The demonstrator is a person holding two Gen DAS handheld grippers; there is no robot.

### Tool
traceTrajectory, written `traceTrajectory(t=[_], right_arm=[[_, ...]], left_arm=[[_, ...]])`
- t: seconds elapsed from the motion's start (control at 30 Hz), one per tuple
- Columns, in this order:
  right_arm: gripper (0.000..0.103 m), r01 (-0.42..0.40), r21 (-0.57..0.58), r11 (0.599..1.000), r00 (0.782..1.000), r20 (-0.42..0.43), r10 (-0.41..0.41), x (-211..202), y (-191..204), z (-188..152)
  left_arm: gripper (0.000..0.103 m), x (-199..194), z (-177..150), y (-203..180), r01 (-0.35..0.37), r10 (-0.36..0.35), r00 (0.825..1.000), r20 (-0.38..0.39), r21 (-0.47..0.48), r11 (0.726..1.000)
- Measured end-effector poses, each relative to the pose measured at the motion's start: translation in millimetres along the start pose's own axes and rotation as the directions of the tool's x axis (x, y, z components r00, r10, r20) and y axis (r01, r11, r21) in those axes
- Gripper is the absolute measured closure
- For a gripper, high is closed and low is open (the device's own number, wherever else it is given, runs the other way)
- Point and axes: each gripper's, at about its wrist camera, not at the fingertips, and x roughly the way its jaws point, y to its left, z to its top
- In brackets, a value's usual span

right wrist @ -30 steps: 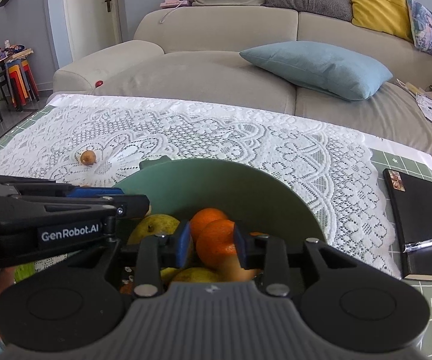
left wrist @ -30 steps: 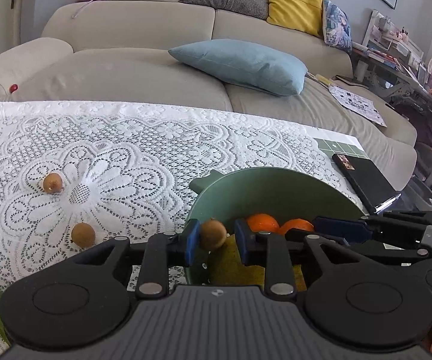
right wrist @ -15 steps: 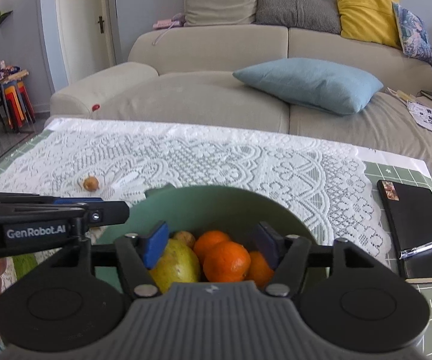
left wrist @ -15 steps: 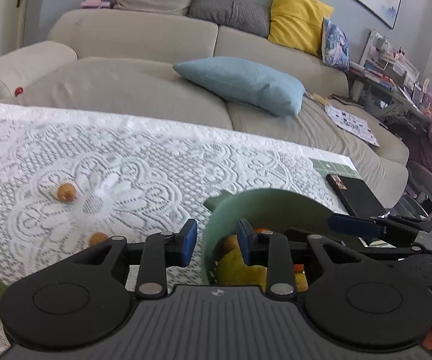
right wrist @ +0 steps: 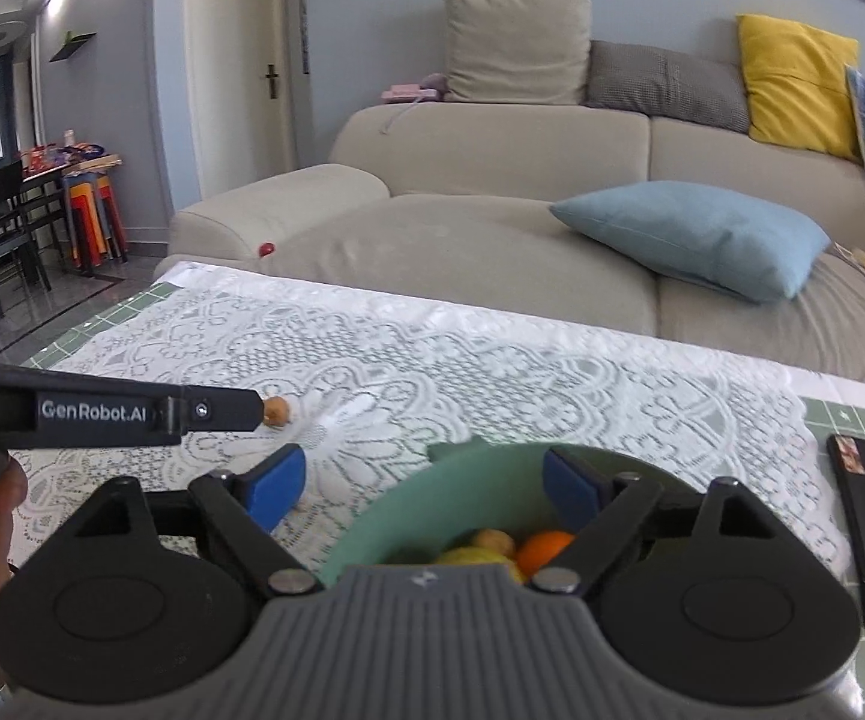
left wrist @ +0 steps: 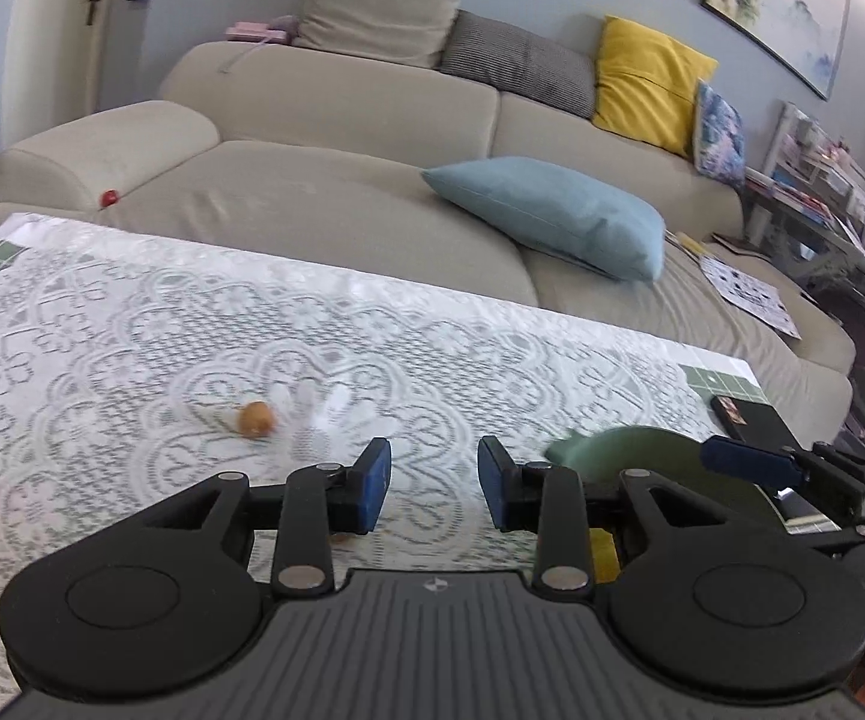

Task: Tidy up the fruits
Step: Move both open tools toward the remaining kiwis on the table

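Fingers of the left gripper [left wrist: 433, 485] stand a little apart with nothing between them, having just been opening, and those of the right gripper [right wrist: 426, 491] have just been spreading wide and hold nothing either. Both tools hang over the lace-covered desk [left wrist: 132, 330]. The green bowl [right wrist: 432, 498] sits directly under the right gripper, with an orange [right wrist: 543, 549], a yellow-green fruit [right wrist: 480, 557] and a small brown fruit [right wrist: 494, 539] already inside. What looks left to gather is the small brown fruit on the cloth [left wrist: 255, 418], which lies near the daisy pattern, ahead and to the left of the left gripper and well apart from the bowl; the right wrist view shows it just past the left tool's tip. A sliver of something orange-brown peeks from under the left gripper's left finger, too hidden to name. The step in hand seems to be reaching for that loose fruit with the left gripper. To do it well, widen the fingers further before arriving, since the present gap looks barely larger than the fruit. Come down with the pads either side of its middle, low enough to catch its widest part but clear of the lace, which could snag. Close gently: it is round and would likely roll or squirt out. Keep the right gripper clear of the bowl's mouth for the drop.
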Motion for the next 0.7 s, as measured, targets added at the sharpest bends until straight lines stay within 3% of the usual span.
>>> traceTrajectory(t=[0.23, 0.4, 0.7], right_arm=[[0.015, -0.023, -0.019, 1.0, 0.999, 0.022, 0.024, 15.5, 20.8, 4.3], [0.015, -0.06, -0.015, 0.998, 0.998, 0.021, 0.061, 29.3, 33.8, 7.3], [0.015, -0.056, -0.066, 0.996, 0.998, -0.012, 0.056, 58.0, 67.9, 6.2]], left_arm=[[0.063, -5.6, 0.6, 31.7, -0.035, 0.035, 0.999, -0.003, -0.03, 0.999], [0.062, -10.0, 0.6, 53.7, -0.03, 0.029, 1.0, -0.009, -0.047, 0.998], [0.061, -10.1, 1.8, 97.0, -0.029, 0.026, 0.999, -0.032, -0.092, 0.995]])
